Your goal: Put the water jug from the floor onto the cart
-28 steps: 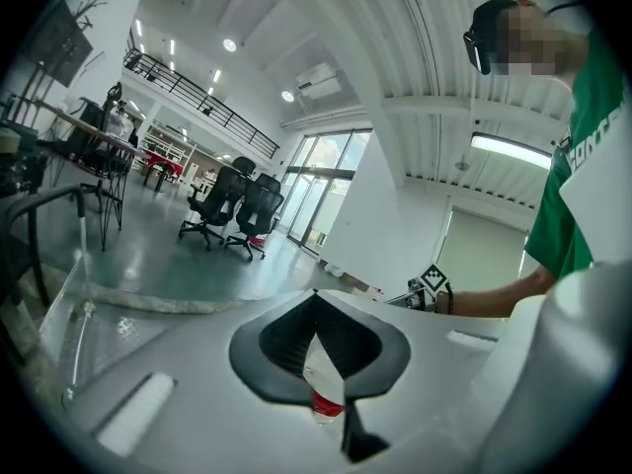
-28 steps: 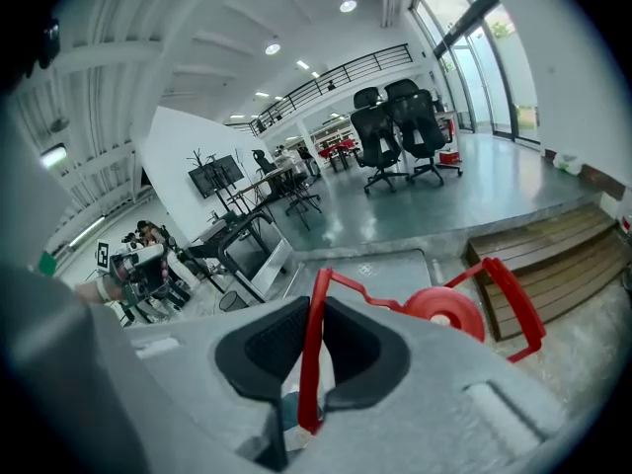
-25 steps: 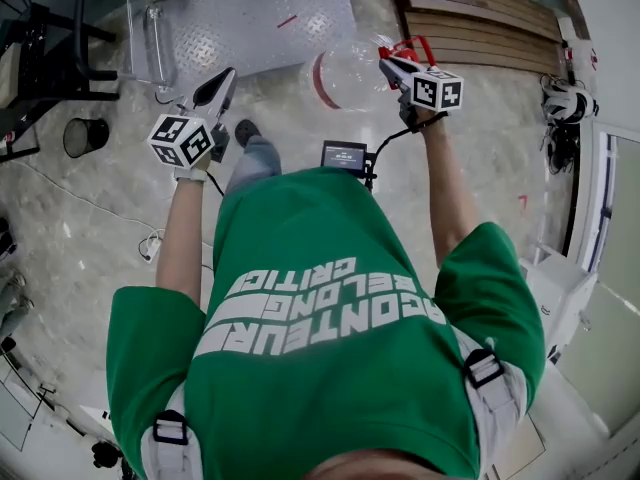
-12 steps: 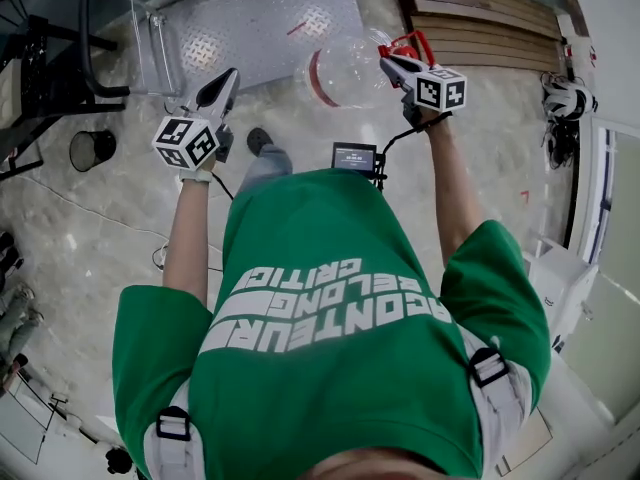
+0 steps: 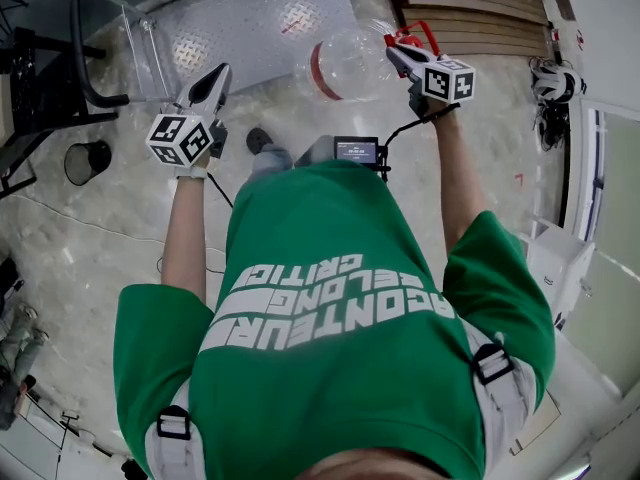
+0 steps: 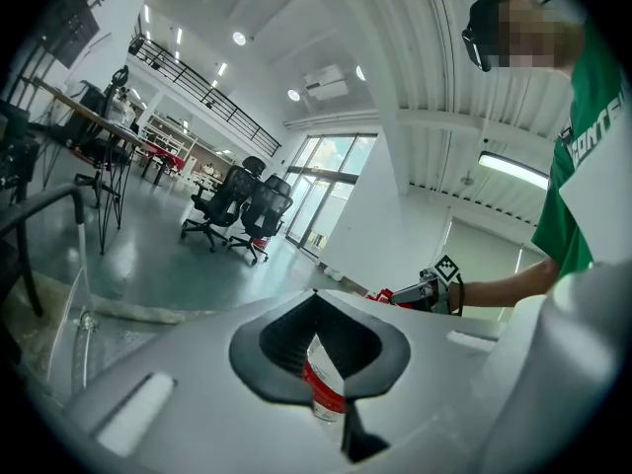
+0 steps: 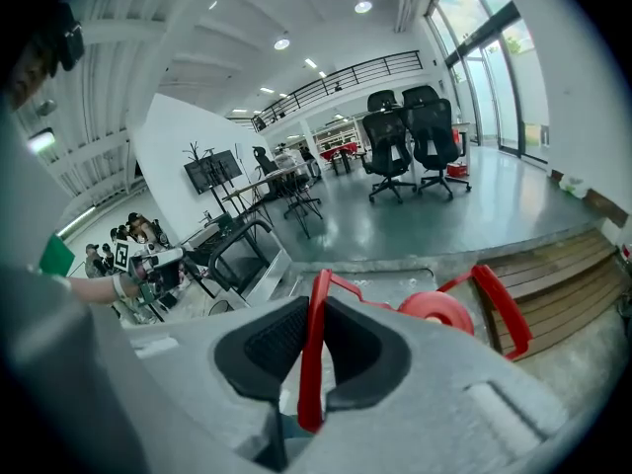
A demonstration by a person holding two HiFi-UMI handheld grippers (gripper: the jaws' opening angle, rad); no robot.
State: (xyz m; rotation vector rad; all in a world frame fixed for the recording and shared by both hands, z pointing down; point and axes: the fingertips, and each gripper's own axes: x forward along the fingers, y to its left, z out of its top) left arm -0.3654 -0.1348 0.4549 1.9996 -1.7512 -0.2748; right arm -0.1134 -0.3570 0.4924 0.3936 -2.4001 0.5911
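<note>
since a second ago the water jug (image 5: 348, 63) and the right gripper (image 5: 395, 50) have crept toward the top edge of the head view. the cart (image 5: 250, 28) deck at upper left now lies closer to the jug. the left gripper (image 5: 222, 73) sits at about the same spot left of centre.

right jaws are pinching the jug's red handle (image 7: 314, 363), with the thin bar clamped between the dark pads and the red cap (image 7: 439, 309) just past them. the handle grip makes sense, since the clear body looks too wide for these jaws, so the jug hangs tilted from the handle. it looks clear of the floor.

jug location is top centre of the head view, just beside the deck's right corner and not on it yet.

left jaws stand a little apart with nothing between them; the far jug shows through the gap. that gripper is probably kept free to steady the body on set-down.

the cart's push bar (image 5: 85, 48) is at far left, well apart from the jug, so the near open side of the deck looks like the way in. carry step looks mostly done; placing is still left.
</note>
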